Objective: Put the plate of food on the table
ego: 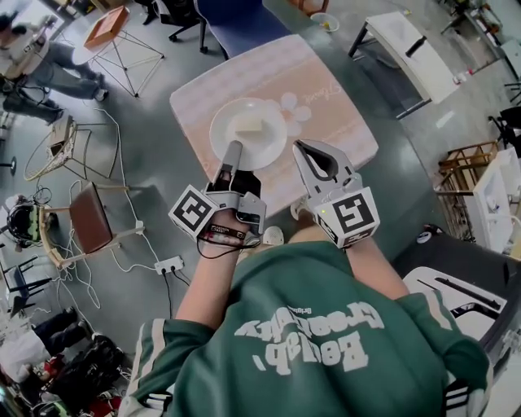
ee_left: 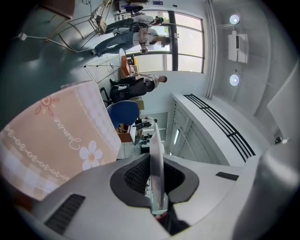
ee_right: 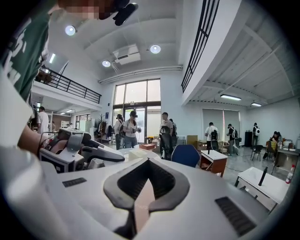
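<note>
A white plate [ego: 248, 130] carrying a pale block of food [ego: 248, 125] is over the small table with the pink flowered cloth [ego: 326, 89]. My left gripper [ego: 234, 155] is shut on the plate's near rim. In the left gripper view that rim [ee_left: 156, 154] runs edge-on between the jaws, with the cloth [ee_left: 51, 136] to the left. Whether the plate rests on the cloth I cannot tell. Just right of the plate, my right gripper [ego: 303, 147] hangs over the cloth, shut and empty [ee_right: 146, 161]. From its view the left gripper [ee_right: 112, 158] and the food [ee_right: 140, 152] show ahead on the left.
A blue chair [ego: 240, 20] stands behind the table and a white bench [ego: 411, 53] at the back right. Left of the table are wire-frame stools [ego: 114, 37], a wooden chair [ego: 85, 216] and a power strip [ego: 169, 265] with cables. People stand farther off.
</note>
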`<control>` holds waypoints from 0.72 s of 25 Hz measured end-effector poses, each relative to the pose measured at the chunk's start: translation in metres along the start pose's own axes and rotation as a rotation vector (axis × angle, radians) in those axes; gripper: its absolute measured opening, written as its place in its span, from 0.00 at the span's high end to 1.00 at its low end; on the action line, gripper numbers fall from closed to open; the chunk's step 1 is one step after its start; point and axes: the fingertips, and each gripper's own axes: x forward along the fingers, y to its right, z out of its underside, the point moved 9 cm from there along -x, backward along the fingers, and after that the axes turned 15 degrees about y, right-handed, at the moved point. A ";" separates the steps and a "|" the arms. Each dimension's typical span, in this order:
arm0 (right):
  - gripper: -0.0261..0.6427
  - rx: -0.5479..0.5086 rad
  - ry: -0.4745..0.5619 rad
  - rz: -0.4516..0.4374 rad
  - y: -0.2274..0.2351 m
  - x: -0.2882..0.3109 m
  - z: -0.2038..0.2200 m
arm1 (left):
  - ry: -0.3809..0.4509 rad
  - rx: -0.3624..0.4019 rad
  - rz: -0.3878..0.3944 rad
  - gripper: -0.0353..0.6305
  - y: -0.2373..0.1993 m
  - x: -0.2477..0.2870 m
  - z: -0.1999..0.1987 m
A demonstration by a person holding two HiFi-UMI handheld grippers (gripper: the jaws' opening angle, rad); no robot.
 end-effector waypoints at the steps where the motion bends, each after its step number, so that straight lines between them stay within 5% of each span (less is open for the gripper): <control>1: 0.94 0.001 0.001 -0.008 0.004 0.005 0.000 | 0.007 -0.001 -0.003 0.90 -0.001 0.004 0.000; 18: 0.94 0.019 -0.024 -0.133 0.077 0.072 0.019 | 0.104 0.014 -0.041 0.90 -0.016 0.079 0.008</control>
